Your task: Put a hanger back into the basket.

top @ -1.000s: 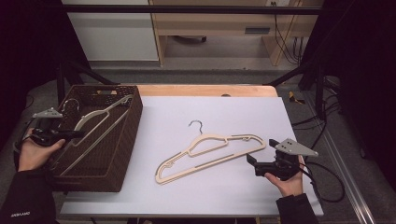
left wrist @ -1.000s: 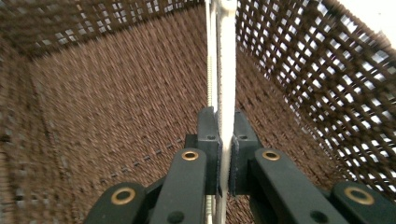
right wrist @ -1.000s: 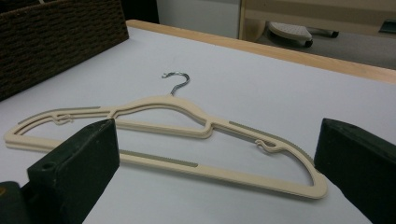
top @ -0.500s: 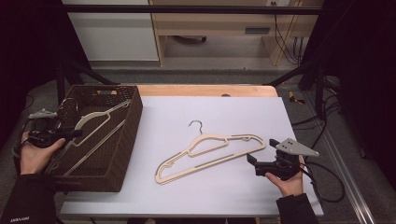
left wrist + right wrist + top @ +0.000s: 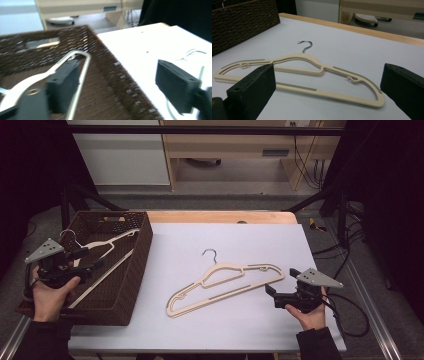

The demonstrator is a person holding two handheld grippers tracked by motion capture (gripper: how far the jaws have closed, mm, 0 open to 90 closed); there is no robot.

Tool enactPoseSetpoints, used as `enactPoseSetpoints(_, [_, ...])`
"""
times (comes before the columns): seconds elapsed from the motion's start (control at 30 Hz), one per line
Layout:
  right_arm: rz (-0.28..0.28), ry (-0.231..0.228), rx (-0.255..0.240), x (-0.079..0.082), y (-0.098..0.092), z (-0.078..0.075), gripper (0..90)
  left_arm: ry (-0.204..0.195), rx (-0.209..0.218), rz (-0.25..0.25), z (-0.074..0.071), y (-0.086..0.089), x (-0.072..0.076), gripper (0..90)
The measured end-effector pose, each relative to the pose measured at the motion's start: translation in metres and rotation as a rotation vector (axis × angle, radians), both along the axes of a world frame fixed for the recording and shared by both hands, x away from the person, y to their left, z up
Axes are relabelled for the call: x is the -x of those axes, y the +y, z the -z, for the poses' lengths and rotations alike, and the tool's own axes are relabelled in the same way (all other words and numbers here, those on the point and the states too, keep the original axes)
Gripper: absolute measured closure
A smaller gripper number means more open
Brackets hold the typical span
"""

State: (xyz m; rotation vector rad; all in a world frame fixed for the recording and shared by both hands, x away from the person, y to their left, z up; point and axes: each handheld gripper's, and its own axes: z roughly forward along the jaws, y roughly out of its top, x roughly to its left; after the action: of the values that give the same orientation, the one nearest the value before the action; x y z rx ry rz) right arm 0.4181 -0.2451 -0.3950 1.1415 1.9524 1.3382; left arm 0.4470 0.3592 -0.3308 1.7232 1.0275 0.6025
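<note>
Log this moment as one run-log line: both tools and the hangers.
left tool: open, over basket | right tool: open, near hanger on table | basket hanger: inside, ungripped

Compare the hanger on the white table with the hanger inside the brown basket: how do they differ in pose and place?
The table hanger lies flat on the table; the basket hanger leans tilted inside the basket. The table hanger is before the open right gripper; the basket hanger is beside the open left gripper. Both are cream-coloured.
</note>
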Motion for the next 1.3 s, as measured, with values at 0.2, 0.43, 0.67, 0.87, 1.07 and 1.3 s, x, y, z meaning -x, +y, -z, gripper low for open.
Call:
enactPoseSetpoints(0.2, [0.002, -0.002, 0.000, 0.000, 0.000, 0.000, 0.5, -0.026, 0.040, 0.095, 0.003, -0.038, 0.015, 6.4])
enactPoseSetpoints(0.43, [0.005, 0.000, 0.000, 0.000, 0.000, 0.000, 0.5, -0.014, 0.031, 0.171, 0.016, -0.080, 0.020, 5.9])
enactPoseSetpoints(0.67, [0.010, 0.013, -0.002, -0.002, 0.002, 0.000, 0.6, 0.010, 0.022, 0.227, 0.030, -0.109, 0.023, 5.8])
enactPoseSetpoints(0.87, [0.010, 0.004, -0.002, -0.006, 0.007, 0.001, 1.7, 0.009, -0.002, 0.288, 0.042, -0.131, 0.025, 6.4])
enactPoseSetpoints(1.07, [-0.003, 0.021, -0.015, -0.015, 0.020, 0.001, 2.4, 0.059, -0.034, 0.311, 0.062, -0.147, 0.021, 7.2])
enactPoseSetpoints(1.3, [-0.030, 0.036, 0.009, -0.030, 0.047, -0.004, 4.4, 0.104, -0.087, 0.329, 0.084, -0.160, 0.015, 8.0])
